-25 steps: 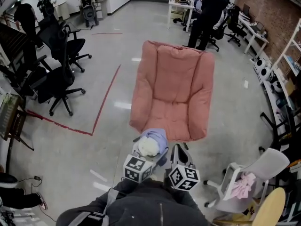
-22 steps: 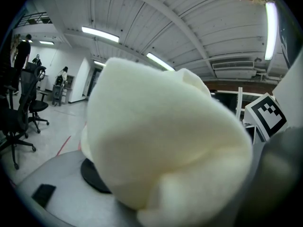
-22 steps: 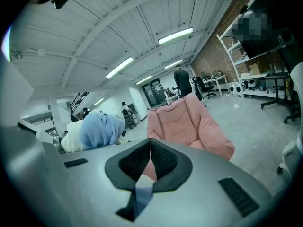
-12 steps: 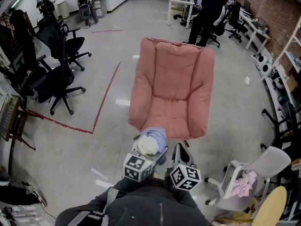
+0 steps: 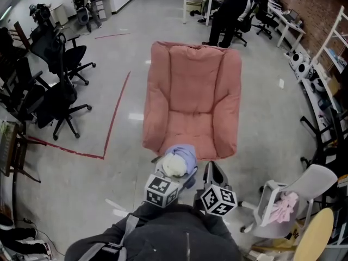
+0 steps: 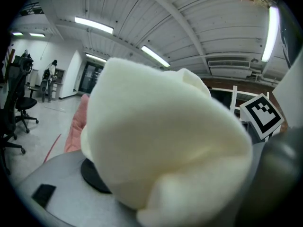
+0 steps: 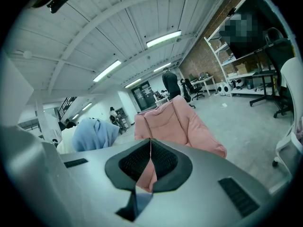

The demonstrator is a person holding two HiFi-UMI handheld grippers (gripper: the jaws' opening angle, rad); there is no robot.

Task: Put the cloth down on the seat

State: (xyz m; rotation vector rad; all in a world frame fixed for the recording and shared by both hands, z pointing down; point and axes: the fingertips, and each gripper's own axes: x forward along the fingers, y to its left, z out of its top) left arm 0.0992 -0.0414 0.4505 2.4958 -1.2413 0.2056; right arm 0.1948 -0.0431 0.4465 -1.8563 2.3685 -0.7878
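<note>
White-and-blue cloth (image 5: 178,157) sits bunched in the left gripper (image 5: 169,178), close in front of the person (image 5: 163,238) in a dark jacket. That gripper's jaws are clamped on the bundle, and in the left gripper view its white bulk fills most of the frame. The right gripper (image 5: 213,170) is held just beside it, to the right. Its jaws are pressed together at the tips with nothing between them.

The cloth hangs above the floor (image 5: 109,184) at the near edge of the pink seat (image 5: 193,91) and is not resting on it. The seat's back faces away from the person.

A red tape line (image 5: 111,121) runs along the floor left of the seat, with black office chairs (image 5: 54,91) further left. On the right, a white chair (image 5: 296,194) holds a pink rag (image 5: 283,206). Beyond the seat, a figure (image 5: 231,10) in dark clothes stands by a desk.
</note>
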